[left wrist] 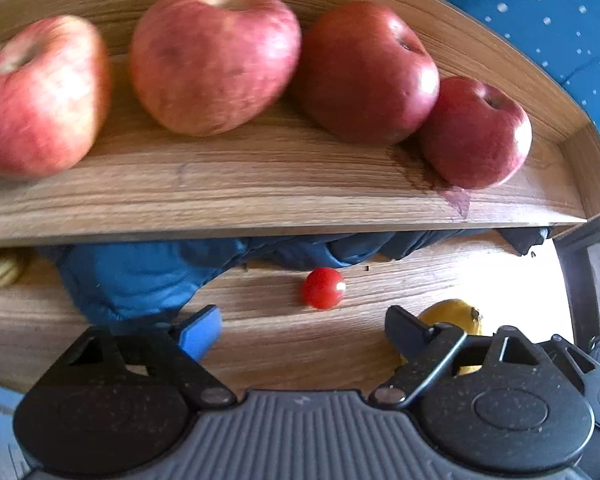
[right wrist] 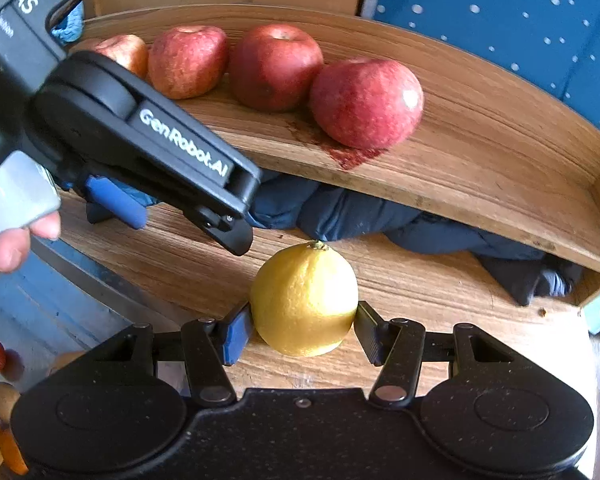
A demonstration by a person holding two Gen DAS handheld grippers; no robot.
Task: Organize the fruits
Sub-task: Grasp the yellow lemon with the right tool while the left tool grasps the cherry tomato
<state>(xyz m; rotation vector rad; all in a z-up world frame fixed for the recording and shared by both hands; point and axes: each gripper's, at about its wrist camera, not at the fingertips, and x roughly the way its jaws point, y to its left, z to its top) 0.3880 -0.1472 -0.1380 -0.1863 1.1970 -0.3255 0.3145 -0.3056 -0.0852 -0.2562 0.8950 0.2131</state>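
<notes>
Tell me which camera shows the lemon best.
The right wrist view: the lemon sits whole and centred between the right gripper fingers, on the lower shelf. The left wrist view shows only a yellow sliver behind the left gripper.

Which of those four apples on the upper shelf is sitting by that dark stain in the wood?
The apple at the right end of the row, the one nearest the shelf's side wall. The dark stain spreads from under its front; the other three sit on unmarked wood.

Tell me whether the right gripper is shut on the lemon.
Shut on it: both fingers of the right gripper press the lemon sides.
</notes>
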